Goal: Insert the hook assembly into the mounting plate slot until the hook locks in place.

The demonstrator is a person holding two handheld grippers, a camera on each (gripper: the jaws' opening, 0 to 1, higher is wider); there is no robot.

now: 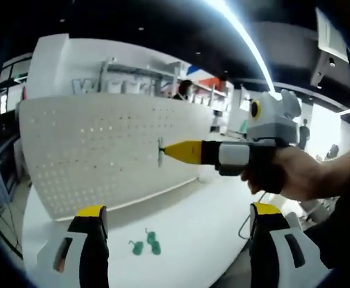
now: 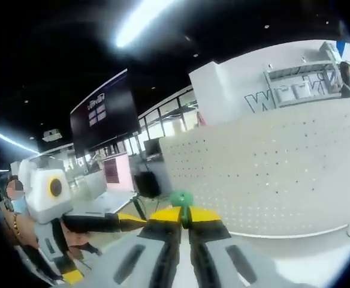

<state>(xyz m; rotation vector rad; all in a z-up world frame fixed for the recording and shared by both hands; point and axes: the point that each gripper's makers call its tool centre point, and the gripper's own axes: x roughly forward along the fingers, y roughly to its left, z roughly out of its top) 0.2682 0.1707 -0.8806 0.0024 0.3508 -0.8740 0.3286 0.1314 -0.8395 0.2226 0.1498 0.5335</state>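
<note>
Right tool [image 1: 174, 151] is pinched on a green hook [image 2: 180, 198], its tip meeting the white pegboard [image 1: 103, 150] near the board's middle, at about three o'clock of the panel's centre; insertion looks under way. Left tool [image 1: 178, 225] hangs spread and empty over the table [image 1: 181, 234], where two spare green hooks [image 1: 146, 243] lie at six o'clock. Next, I judge, comes a firm push until the hook locks.

Dark ceiling with a long bright light strip [image 1: 247, 36]. White pillar [image 1: 49, 63] at back, wall shelves [image 1: 139, 75] beside it holding pale items. Person [image 1: 184, 90] standing by the shelves. In the right gripper view, a big dark screen [image 2: 103, 117] hangs high, windows [image 2: 166, 123] next to it, a pink cabinet [image 2: 118, 171] below.
</note>
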